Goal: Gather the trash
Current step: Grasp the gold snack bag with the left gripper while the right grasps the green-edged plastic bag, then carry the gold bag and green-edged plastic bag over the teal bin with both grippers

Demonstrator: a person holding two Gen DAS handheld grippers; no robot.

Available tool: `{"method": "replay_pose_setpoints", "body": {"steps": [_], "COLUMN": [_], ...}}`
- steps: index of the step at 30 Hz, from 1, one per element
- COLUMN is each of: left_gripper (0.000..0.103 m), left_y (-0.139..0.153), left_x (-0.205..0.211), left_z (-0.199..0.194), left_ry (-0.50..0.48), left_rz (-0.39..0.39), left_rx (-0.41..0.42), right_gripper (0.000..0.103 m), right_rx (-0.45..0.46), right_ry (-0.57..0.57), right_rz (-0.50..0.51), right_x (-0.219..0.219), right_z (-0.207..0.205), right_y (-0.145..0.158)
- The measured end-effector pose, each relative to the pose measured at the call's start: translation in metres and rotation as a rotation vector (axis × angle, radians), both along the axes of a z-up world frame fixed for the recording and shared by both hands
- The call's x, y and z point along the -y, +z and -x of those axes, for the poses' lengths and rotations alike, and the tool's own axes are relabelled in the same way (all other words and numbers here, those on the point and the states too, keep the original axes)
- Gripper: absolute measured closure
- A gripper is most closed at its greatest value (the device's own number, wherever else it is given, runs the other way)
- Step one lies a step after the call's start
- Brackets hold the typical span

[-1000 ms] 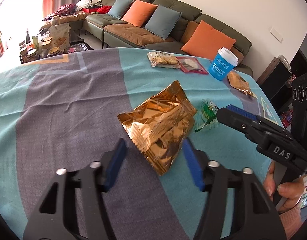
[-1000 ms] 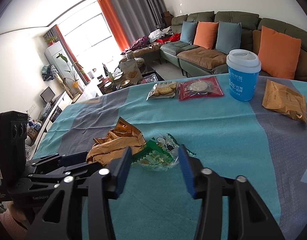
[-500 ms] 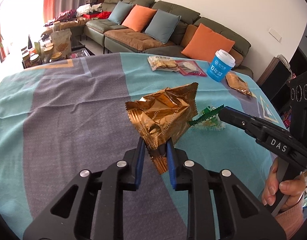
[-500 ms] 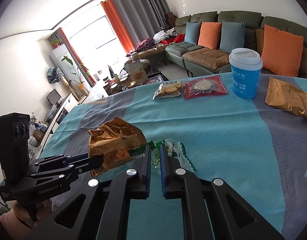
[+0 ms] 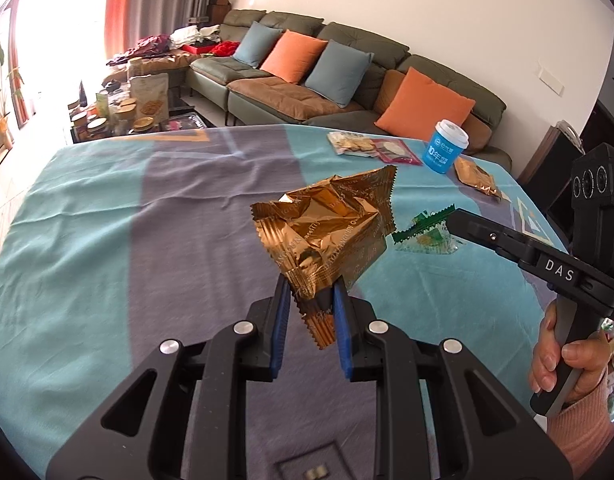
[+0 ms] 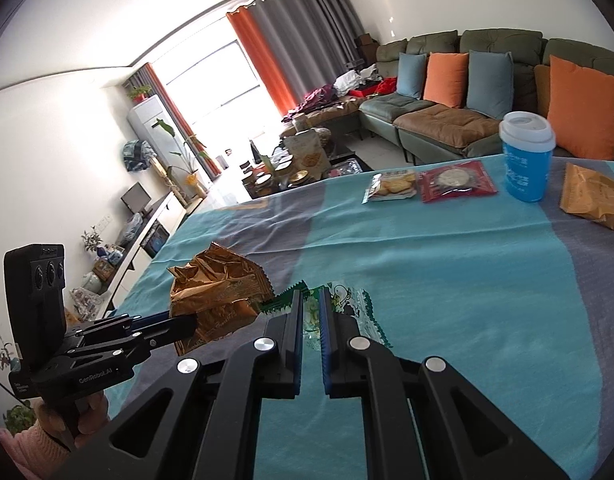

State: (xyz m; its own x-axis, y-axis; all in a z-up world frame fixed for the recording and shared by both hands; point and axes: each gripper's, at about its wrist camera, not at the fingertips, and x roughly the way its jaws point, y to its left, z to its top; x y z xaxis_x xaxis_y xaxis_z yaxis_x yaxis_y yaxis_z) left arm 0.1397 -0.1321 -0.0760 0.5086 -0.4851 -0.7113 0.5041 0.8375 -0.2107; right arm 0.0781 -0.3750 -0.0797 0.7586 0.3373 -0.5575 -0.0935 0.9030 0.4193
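With the left gripper [image 5: 309, 300] clamping the crinkled gold foil wrapper [image 5: 327, 228] above the counter [image 5: 107, 220] and the right gripper [image 6: 311, 312] pinching the green-edged clear plastic wrapper [image 6: 347, 300], we judge both pickups made; next, carry both to a bin, none visible.

Cup [image 6: 526, 160] right of packets [image 6: 427, 186]

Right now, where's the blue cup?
The blue cup stands upright at the table's far right in the right wrist view, between the red snack packet and an orange wrapper, before the sofa.
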Motion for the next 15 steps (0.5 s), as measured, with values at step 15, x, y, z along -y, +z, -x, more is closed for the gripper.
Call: {"method": "replay_pose_setpoints", "body": {"steps": [15], "left_gripper": [0.082], "left_y": [0.011], "left_x": [-0.077], "left_z": [0.035], "left_ry": [0.107], "left_rz": [-0.004], "left_rx": [0.041], "right_gripper": [0.097], "right_rx": [0.02], "right_ry": [0.108], "right_rz": [-0.068], "right_x": [-0.053], "right_z": [0.01], "right_y": [0.004]}}
